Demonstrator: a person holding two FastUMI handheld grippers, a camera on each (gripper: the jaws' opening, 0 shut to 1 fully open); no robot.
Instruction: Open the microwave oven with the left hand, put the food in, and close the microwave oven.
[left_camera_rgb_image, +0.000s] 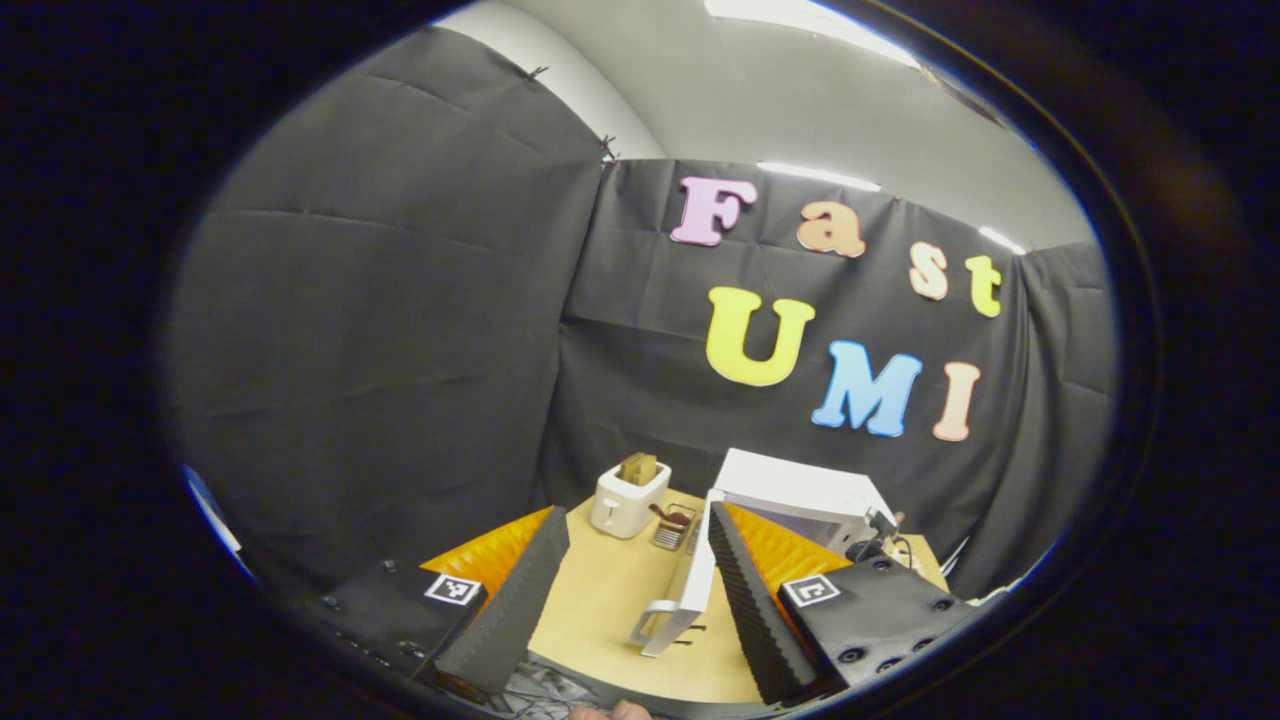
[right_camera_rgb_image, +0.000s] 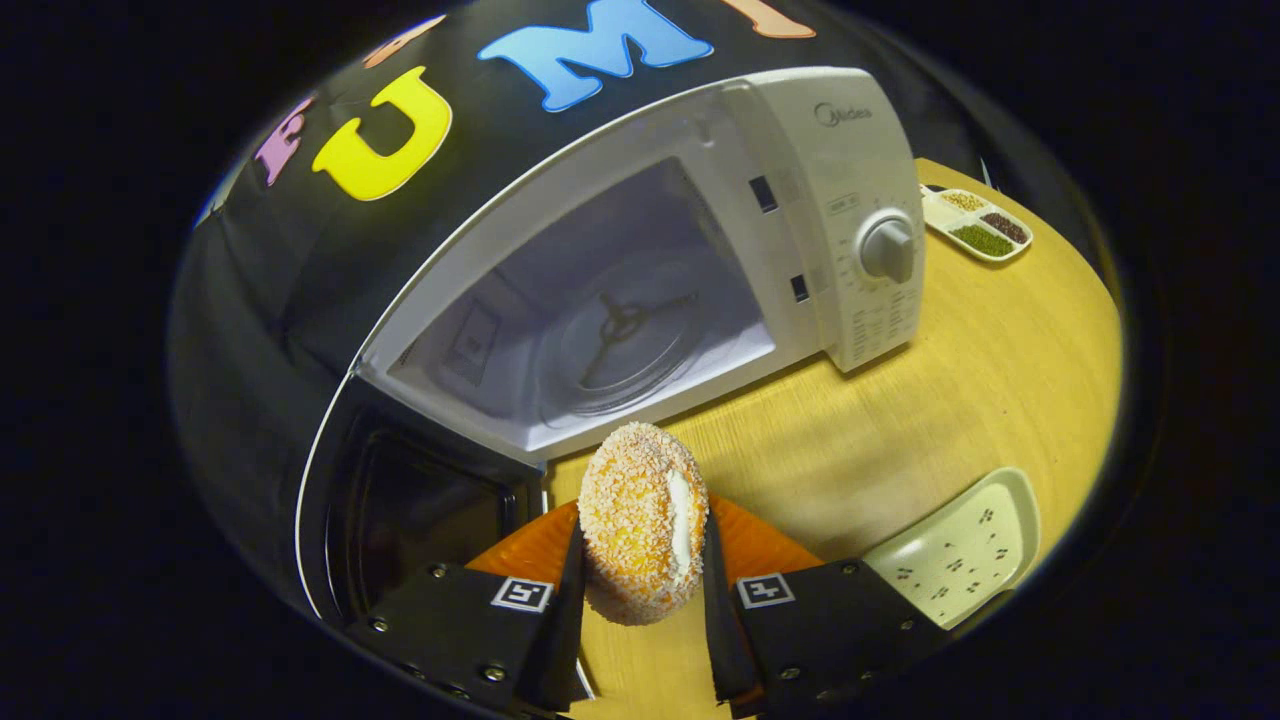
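1. The right tool (right_camera_rgb_image: 640, 570) grips a crumb-coated bun (right_camera_rgb_image: 642, 520) between both fingers, above the worktop (right_camera_rgb_image: 900, 420), before the open microwave (right_camera_rgb_image: 640, 290).
2. The left tool (left_camera_rgb_image: 625, 590) gapes wide, holding nothing.

The microwave (right_camera_rgb_image: 840, 200) has a smooth, glossy plastic shell and a dark reflective door (right_camera_rgb_image: 400, 510), the desk (right_camera_rgb_image: 960, 400) is matt light wood grain, the food (right_camera_rgb_image: 640, 520) has a rough crumbed crust, and the wall (left_camera_rgb_image: 400, 330) is matt creased cloth.
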